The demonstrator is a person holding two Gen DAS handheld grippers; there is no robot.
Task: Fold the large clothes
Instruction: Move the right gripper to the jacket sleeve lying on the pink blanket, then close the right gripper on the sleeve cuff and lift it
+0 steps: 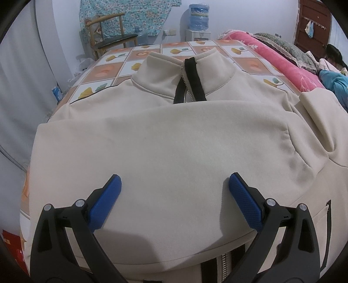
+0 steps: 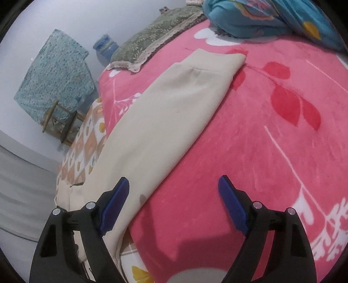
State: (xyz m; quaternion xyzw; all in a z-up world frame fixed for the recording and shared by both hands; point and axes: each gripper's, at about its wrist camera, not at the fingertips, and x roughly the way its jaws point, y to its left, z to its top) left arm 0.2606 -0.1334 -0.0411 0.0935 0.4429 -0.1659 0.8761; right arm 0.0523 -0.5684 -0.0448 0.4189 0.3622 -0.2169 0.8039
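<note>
A cream zip-up jacket (image 1: 174, 139) lies front-up on the bed, collar and black-edged zipper (image 1: 189, 87) at the far side. One sleeve is folded across its chest. My left gripper (image 1: 175, 185) hovers open over that folded sleeve, nothing between its blue pads. In the right wrist view the jacket's other sleeve (image 2: 174, 113) stretches out flat over a pink blanket (image 2: 261, 152), cuff at the far end. My right gripper (image 2: 174, 187) stands open above the sleeve's near edge and the blanket, with nothing gripped.
The bed carries a tiled leaf-pattern sheet (image 1: 104, 71). A green lace-edged pillow (image 2: 156, 37) and a blue quilt (image 2: 261, 17) lie beyond the sleeve. A person (image 1: 335, 63) lies at the far right of the bed. A wooden chair (image 1: 113, 37) and water dispenser (image 1: 199, 21) stand behind.
</note>
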